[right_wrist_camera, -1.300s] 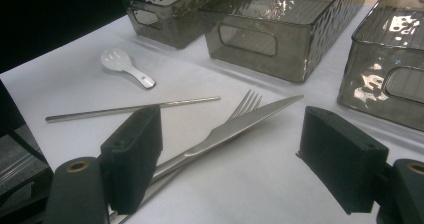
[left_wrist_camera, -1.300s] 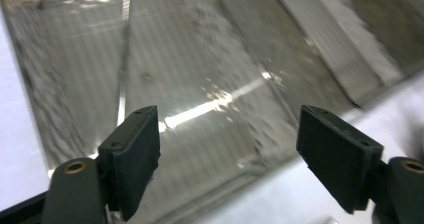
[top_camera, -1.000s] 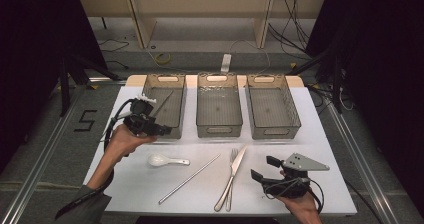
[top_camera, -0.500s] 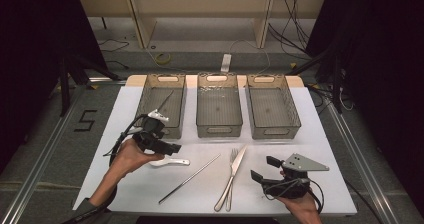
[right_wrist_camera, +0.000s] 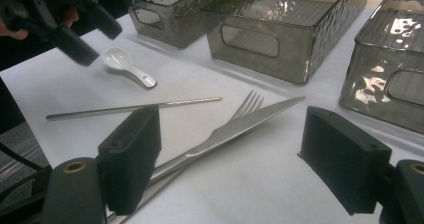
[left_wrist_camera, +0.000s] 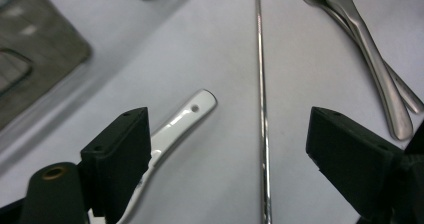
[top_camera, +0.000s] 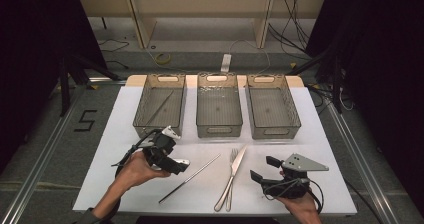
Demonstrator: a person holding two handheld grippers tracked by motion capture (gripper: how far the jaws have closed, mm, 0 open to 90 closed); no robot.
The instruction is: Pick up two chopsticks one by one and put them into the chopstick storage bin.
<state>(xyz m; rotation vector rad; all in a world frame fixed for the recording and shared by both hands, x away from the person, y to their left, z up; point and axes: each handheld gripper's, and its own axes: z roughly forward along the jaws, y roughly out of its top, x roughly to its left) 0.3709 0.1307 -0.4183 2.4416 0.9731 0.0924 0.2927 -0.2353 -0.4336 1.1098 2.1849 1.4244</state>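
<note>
Hovering low at the lower left of the high view, my left gripper has its jaws spread wide over the white spoon, whose handle lies just beside one jaw; whether they touch I cannot tell. Toward the middle lie a metal chopstick, then a fork and knife crossing each other, with three grey bins along the upper centre. At lower right, my right gripper rests with jaws open and empty.
</note>
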